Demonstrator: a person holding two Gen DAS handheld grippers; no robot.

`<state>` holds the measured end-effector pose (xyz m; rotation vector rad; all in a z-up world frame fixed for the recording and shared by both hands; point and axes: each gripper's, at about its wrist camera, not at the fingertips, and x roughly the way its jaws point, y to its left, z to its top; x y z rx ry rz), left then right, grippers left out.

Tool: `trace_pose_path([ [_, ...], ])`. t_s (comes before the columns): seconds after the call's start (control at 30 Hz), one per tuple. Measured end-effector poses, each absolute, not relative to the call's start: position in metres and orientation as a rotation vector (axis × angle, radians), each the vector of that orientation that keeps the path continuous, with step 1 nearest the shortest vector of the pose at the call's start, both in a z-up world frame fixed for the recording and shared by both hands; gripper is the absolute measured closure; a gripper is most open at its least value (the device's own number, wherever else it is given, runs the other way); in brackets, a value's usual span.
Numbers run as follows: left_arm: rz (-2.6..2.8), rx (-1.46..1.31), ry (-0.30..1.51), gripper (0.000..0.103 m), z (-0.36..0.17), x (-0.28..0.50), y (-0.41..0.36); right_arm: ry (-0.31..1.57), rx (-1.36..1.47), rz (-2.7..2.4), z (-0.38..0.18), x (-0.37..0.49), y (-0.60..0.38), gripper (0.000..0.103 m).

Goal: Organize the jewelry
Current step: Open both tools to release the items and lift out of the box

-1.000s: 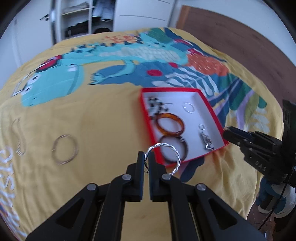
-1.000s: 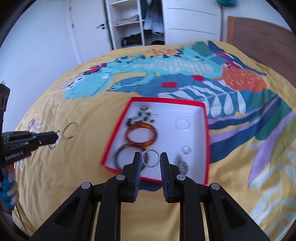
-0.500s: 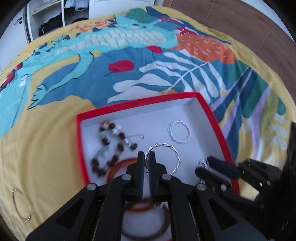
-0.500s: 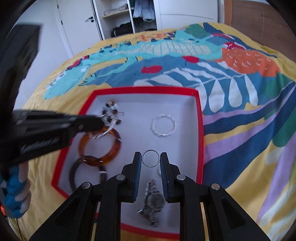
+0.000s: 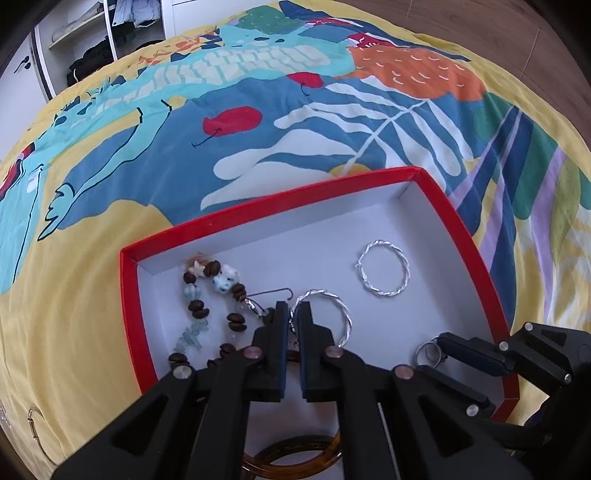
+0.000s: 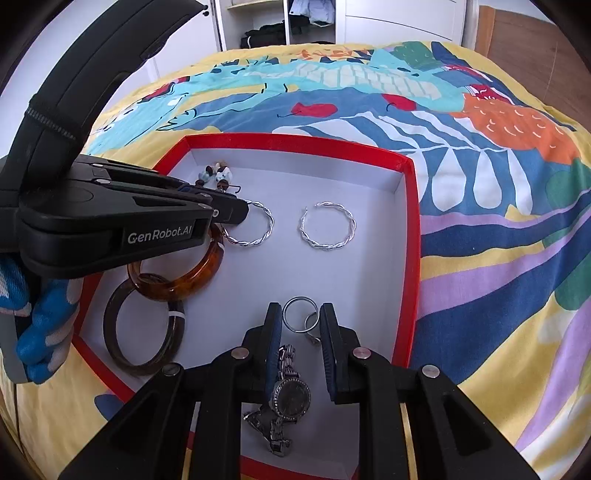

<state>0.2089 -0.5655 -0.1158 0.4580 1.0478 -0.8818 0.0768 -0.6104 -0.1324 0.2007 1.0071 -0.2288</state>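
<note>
a bedroom in a home. a bed under a bright cartoon-print bedspread (image 6: 480, 258) fills the view. behind it stands an open wardrobe (image 6: 288, 22) holding folded clothes.

I'm getting bright, even daylight in both wrist views; focus is holding sharp, shadows are staying soft, and fisheye bending is darkening the corners.

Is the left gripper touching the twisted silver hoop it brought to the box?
Touching. In the left wrist view the left gripper pinches the twisted silver hoop by its end, over the red box.
</note>
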Motion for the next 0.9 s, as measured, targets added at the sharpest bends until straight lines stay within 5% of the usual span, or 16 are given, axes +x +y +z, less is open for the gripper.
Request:
trace_pose_path([
  [0.4,-0.920,0.434,1.036,0.076,-0.090,0.193,-0.549,0.967,0.230,-0.250,-0.109,0.046,-0.608,0.062],
  [0.9,-0.837,0.418,0.967,0.075,-0.021,0.131,-0.423,0.892,0.305,-0.329,-0.044,-0.045,-0.561,0.057],
])
